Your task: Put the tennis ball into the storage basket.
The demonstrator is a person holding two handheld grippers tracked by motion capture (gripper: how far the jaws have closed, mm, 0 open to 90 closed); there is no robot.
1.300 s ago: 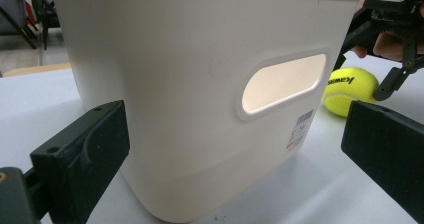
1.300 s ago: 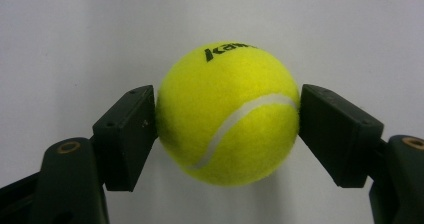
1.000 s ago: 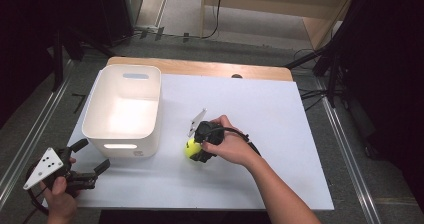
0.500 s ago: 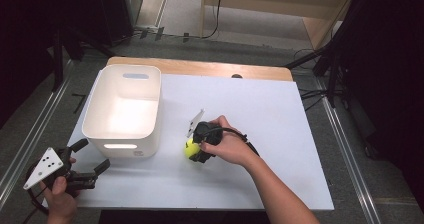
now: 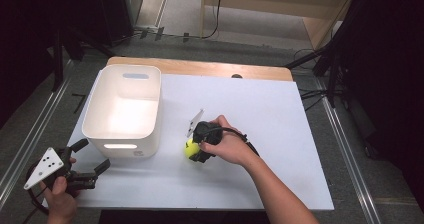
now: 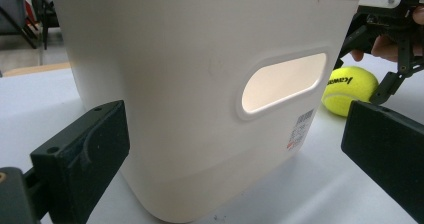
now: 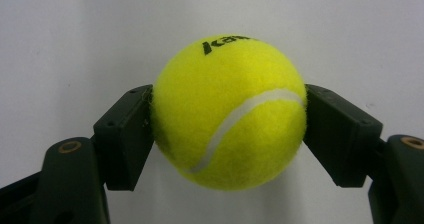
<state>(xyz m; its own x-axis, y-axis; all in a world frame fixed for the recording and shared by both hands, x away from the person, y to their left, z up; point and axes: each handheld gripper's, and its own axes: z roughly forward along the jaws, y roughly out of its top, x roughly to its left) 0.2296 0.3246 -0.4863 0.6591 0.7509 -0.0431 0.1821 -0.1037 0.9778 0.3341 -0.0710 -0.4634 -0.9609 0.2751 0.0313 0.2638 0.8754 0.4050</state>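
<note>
A yellow tennis ball (image 7: pixel 229 111) sits between the two black jaws of my right gripper (image 7: pixel 227 124), whose pads press on its left and right sides. In the high view that right gripper (image 5: pixel 196 151) holds the ball (image 5: pixel 189 148) on the white table top, just right of the white bin (image 5: pixel 123 109). My left gripper (image 5: pixel 89 163) rests at the table's near left corner with its jaws spread wide and nothing between them. Its own view faces the bin's wall (image 6: pixel 200 84), and the ball (image 6: pixel 349 89) shows past the bin's right corner.
The bin (image 5: pixel 145 79) is an open white tub with cut-out handles, standing on the left half of the table. A wooden strip (image 5: pixel 200 67) runs along the table's far edge. Dark stands and cables lie on the floor beyond.
</note>
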